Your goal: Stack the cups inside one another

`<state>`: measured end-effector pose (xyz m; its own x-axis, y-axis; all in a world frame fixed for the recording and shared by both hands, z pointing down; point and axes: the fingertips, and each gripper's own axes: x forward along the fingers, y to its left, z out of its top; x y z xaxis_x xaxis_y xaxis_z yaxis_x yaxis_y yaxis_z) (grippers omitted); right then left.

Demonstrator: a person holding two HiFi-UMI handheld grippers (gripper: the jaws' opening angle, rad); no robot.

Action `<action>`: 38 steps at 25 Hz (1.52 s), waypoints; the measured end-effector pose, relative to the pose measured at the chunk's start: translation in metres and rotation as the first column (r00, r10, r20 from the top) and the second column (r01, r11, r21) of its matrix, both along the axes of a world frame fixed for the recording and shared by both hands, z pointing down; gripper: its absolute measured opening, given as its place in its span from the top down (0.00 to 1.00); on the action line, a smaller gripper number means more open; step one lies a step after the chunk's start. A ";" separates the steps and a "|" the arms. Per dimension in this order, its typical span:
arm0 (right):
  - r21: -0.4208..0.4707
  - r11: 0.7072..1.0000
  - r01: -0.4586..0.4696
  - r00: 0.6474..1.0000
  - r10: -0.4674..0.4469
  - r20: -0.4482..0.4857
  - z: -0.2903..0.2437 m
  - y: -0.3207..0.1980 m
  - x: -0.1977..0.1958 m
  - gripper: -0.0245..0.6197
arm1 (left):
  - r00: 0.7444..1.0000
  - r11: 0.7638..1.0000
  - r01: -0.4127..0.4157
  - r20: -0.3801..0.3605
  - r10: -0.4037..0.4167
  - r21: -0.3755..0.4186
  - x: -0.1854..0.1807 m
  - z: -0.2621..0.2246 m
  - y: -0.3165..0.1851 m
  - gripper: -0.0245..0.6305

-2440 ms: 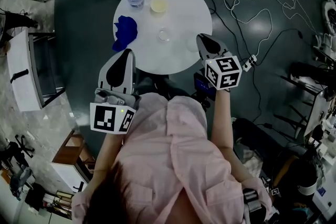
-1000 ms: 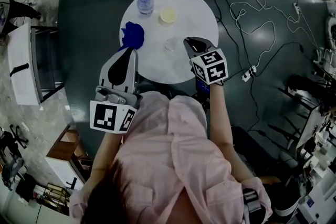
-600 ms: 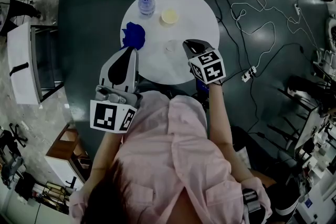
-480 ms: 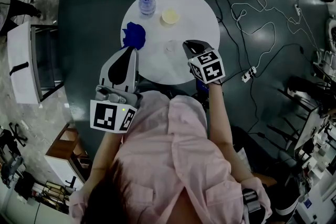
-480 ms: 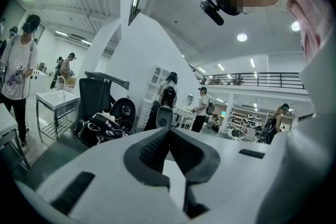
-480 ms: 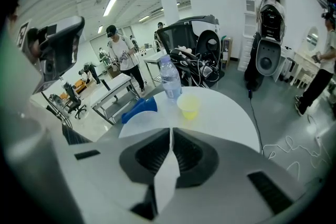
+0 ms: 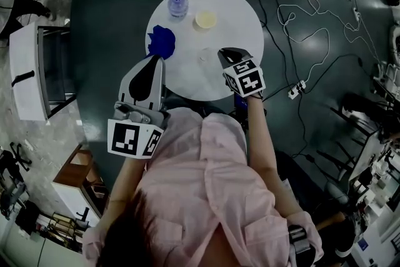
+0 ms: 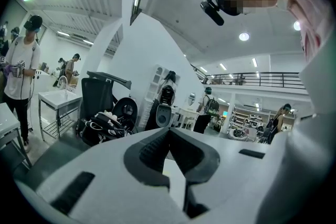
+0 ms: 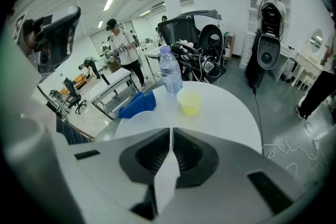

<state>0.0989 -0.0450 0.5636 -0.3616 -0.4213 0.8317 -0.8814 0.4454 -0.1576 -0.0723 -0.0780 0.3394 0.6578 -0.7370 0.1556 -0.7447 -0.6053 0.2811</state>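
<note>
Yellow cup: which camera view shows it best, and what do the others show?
The right gripper view: the yellow cup stands upright on the white table, near the bottle, its wall and rim both visible. The head view shows only its small round mouth from above. The left gripper view misses it.

The head view looks steeply down from above the person onto the round table (image 7: pixel 234 22), which lies ahead of the chest, well below. The right gripper view rides on the right gripper (image 7: pixel 225 53) (image 9: pixel 170 131) low at the table's (image 9: pixel 231 107) near right edge and faces across the top. These two views share the bottle (image 7: pixel 178 4) (image 9: pixel 169 75), yellow cup (image 7: pixel 205 20) (image 9: pixel 189 100) and blue cloth (image 7: pixel 161 42) (image 9: pixel 137 104). The left gripper view, on the left gripper (image 7: pixel 152 62) (image 8: pixel 168 129) at the table's near left edge, tilts upward. It shares with the right gripper view the black chair (image 8: pixel 102 99) (image 9: pixel 197 34) beyond the table.
</note>
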 end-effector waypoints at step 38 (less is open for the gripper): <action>-0.042 0.998 0.041 0.999 -0.041 -0.006 0.025 0.002 -0.003 0.90 | 1.000 1.000 0.013 0.013 -0.013 -0.001 0.004 -0.001 0.002 0.94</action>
<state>0.0963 -0.0428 0.5883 -0.3721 -0.3708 0.8509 -0.8637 0.4742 -0.1710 -0.0681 -0.0760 0.3381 0.6463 -0.7451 0.1644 -0.7558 -0.5956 0.2721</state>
